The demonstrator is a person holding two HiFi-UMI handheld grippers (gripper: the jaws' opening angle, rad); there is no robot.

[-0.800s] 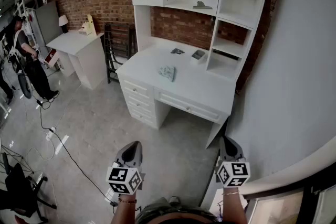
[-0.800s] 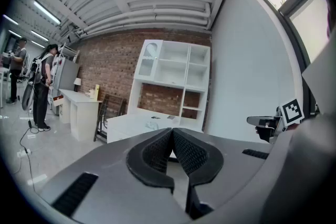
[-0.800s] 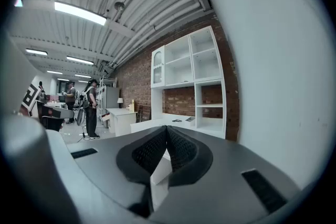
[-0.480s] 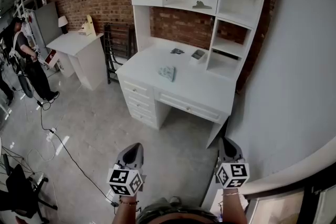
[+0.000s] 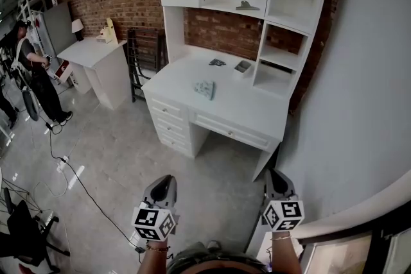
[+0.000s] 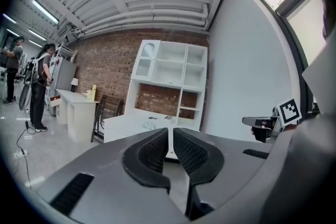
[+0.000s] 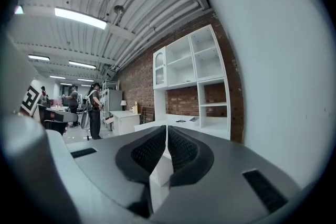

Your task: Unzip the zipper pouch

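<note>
1. The pouch (image 5: 205,88) lies flat on the white bench (image 5: 247,102), a little above and left of the head view's centre; it is pale and small at this range, so its long axis and the end that carries the zipper pull cannot be made out.
2. From the jaws it lies straight ahead and well apart, up the frame, with a wide stretch of floor (image 5: 128,157) between; nothing touches it.
3. The left gripper (image 5: 164,179) shows at the lower centre-left, the right gripper (image 5: 275,174) at the lower right; both point up the frame toward the bench; the pouch sits between their two lines, somewhat closer to the left one, so the left looks slightly nearer.
4. Each gripper's own view shows its jaws together, ribbed pads almost meeting, with nothing between them.
5. Judged from this, the task has not begun; the next move calls for walking up to the bench, then opening both jaws.
</note>
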